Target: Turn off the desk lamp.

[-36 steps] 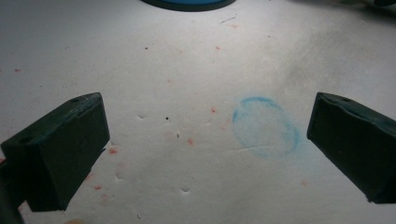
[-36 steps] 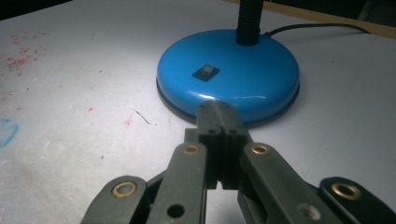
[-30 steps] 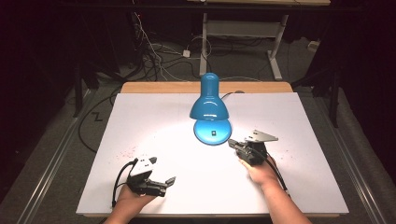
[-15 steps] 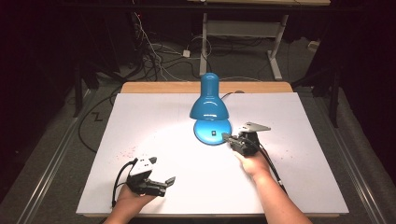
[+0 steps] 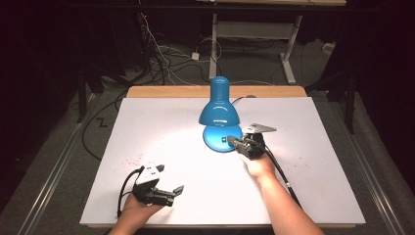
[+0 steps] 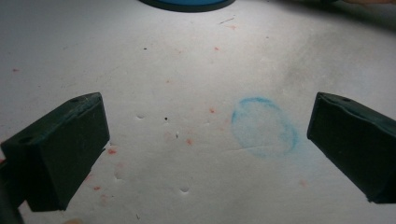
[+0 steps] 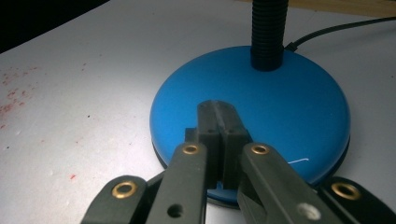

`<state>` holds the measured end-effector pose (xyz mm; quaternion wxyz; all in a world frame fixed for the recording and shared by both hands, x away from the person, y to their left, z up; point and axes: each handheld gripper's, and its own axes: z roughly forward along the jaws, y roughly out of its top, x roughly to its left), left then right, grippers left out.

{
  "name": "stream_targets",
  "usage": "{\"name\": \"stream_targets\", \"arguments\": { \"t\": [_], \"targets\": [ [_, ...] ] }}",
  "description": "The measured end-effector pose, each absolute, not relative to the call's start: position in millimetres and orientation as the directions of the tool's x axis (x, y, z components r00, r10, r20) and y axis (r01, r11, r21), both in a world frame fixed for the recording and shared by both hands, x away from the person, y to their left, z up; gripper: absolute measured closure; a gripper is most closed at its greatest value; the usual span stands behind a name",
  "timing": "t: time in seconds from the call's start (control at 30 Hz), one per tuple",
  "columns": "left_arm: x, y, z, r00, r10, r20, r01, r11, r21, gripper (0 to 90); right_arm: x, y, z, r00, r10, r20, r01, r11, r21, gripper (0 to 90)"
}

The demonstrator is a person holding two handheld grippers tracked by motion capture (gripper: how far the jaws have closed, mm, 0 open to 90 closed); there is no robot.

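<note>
A blue desk lamp [image 5: 219, 113] stands lit at the table's far middle, its shade bent forward over its round blue base [image 5: 215, 140]. My right gripper [image 5: 231, 142] is shut with nothing between its jaws, tips over the base's right edge. In the right gripper view its closed jaws [image 7: 217, 114] lie over the front of the blue base [image 7: 289, 107], below the black ribbed neck [image 7: 268, 32]; whether they touch the base I cannot tell. My left gripper [image 5: 177, 190] lies open at the front left, and its jaws [image 6: 205, 140] stand wide apart over bare table.
The white table top [image 5: 303, 122] carries red specks [image 5: 132, 159] at the left and a faint blue ring stain [image 6: 264, 126]. The lamp's black cord [image 7: 336, 29] runs off behind the base. Cables lie on the floor [image 5: 161, 54] beyond the table's wooden far edge [image 5: 166, 91].
My right gripper has slid left, from beside the lamp's base to over its right edge. The left gripper has stayed put.
</note>
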<state>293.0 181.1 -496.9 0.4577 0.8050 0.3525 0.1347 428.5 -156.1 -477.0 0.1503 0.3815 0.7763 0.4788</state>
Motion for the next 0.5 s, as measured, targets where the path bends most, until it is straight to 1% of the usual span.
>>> {"name": "stream_targets", "arguments": {
  "t": [0.23, 0.5],
  "targets": [
    [293, 181, -497, 0.715, 0.691, -0.108, 0.445, -0.33, 0.832, 0.0, 436, -152, -478, -0.652, 0.743, 0.153, 0.46, 0.227, 0.858, 90.0],
    [293, 182, -497, 0.713, 0.693, -0.109, 0.445, -0.327, 0.834, 0.0, 441, -145, -479, -0.651, 0.743, 0.155, 0.469, 0.234, 0.852, 90.0]
  ]
}}
